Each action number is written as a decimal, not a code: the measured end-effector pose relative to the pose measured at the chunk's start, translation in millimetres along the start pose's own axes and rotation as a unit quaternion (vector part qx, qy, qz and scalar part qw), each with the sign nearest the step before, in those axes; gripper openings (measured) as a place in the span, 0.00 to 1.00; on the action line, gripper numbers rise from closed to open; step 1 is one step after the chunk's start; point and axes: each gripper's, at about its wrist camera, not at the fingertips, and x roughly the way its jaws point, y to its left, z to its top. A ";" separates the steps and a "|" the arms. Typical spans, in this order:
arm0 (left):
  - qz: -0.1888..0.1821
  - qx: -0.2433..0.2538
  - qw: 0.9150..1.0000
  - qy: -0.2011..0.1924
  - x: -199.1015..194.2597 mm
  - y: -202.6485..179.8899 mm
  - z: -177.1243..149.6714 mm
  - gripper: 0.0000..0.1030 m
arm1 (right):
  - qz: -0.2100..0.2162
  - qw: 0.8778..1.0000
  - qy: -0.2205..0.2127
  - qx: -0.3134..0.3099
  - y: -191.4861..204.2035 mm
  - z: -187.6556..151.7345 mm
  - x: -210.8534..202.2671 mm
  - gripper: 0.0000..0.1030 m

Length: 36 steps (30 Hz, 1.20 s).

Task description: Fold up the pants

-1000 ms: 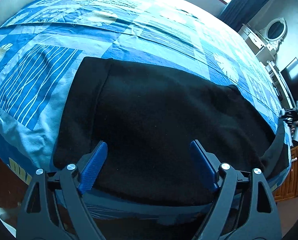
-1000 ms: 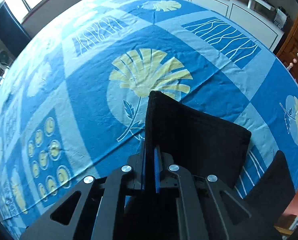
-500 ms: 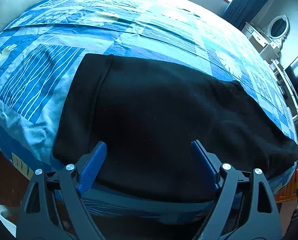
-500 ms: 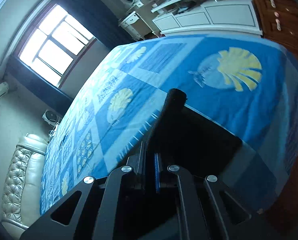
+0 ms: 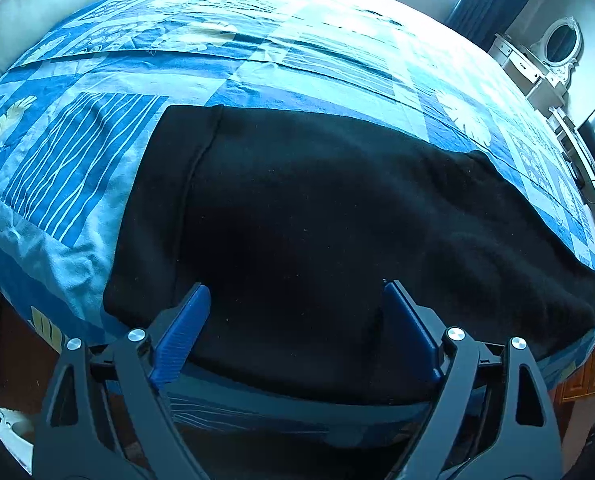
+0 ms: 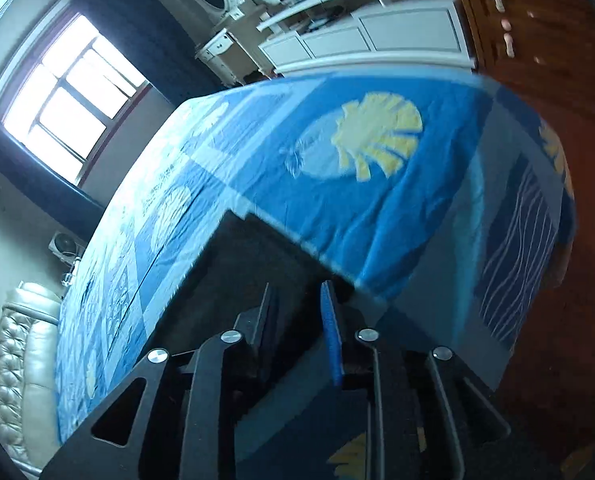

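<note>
Two grippers work over black pants [image 5: 317,240] spread on a bed covered by a blue patterned bedspread [image 5: 97,160]. The left gripper [image 5: 295,300] has its jaws wide apart and opening further; its blue pads [image 5: 181,332] hover over the near edge of the pants, and contact with the cloth cannot be told. The right gripper [image 6: 297,300] has its jaws parting, a narrow gap between them; the dark corner of the pants [image 6: 257,264] lies at and beyond its fingertips, and nothing is visibly clamped. In the left wrist view the pants lie near the bed's front edge, their long axis running along that edge from left to right. The banded end, marked by a seam, points left; the narrower end points right toward the white dresser [image 5: 537,76] with its oval mirror [image 5: 561,44].
</note>
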 end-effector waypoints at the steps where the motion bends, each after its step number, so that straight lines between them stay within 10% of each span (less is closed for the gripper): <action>1: 0.000 -0.001 1.000 0.000 0.5 -0.3 0.2 0.88 | 0.012 1.000 0.003 -0.018 9.5 11.8 7.2 0.33; 4: 0.005 -0.005 1.000 -0.003 1.7 -1.0 -0.4 0.88 | 0.026 0.997 0.026 -0.068 37.3 41.5 43.6 0.56; 10: 0.014 -0.005 1.000 -0.007 2.9 -2.9 -2.3 0.88 | -0.022 0.980 0.104 -0.168 63.3 46.0 114.5 0.61; 12: 0.017 -0.006 1.000 -0.006 3.5 -3.5 -1.8 0.89 | -0.026 0.975 0.123 -0.181 64.8 35.1 122.0 0.30; 21: 0.022 -0.007 1.000 -0.006 7.1 -5.6 -0.5 0.91 | -0.047 0.982 0.079 -0.164 60.7 40.4 114.0 0.13; 30: 0.021 0.007 1.000 -0.012 5.8 -7.0 -3.0 0.91 | 0.040 0.997 0.032 -0.052 38.1 34.8 64.7 0.30; 36: 0.022 0.020 0.999 -0.029 -1.7 -11.3 -8.4 0.91 | 0.189 0.979 0.047 0.059 37.1 -53.4 -8.7 0.38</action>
